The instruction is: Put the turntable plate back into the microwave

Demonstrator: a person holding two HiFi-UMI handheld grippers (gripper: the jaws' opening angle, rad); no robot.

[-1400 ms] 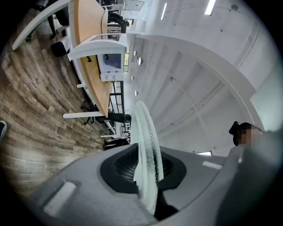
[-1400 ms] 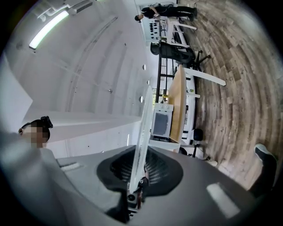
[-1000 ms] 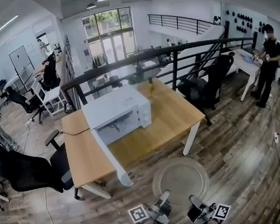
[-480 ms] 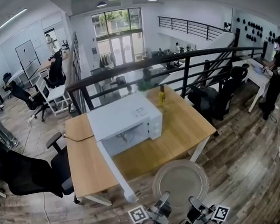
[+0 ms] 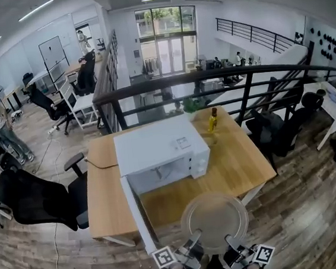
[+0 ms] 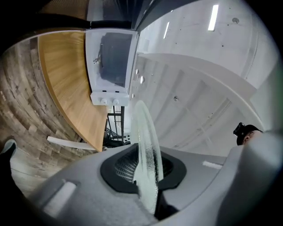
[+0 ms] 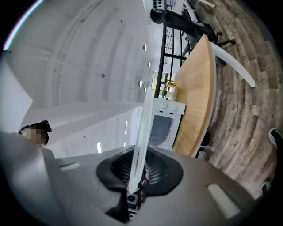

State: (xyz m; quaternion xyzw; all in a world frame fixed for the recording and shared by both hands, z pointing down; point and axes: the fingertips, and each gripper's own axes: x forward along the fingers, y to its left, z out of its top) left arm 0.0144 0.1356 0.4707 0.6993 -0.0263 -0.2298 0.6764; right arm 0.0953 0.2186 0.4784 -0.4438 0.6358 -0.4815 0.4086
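Head view: you hold the turntable plate (image 5: 214, 220), a round clear glass disc, flat over the near edge of the pale wood desk (image 5: 243, 168). Your left gripper (image 5: 193, 243) has the plate's near-left rim and your right gripper (image 5: 232, 243) its near-right rim. The white boxy microwave (image 5: 157, 147) sits on the desk with its door (image 5: 135, 212) swung open toward you, and the plate is outside it, just in front. A small yellow bottle (image 5: 213, 120) stands near the microwave's back right corner. A black office chair (image 5: 38, 201) sits left of the desk.

Left gripper view: the jaws are nearly together, clamped on the thin glass rim, which shows edge-on against ribbed black pads.

Right gripper view: same here, the jaws are narrow and pinch the plate's rim, with the open microwave beyond.
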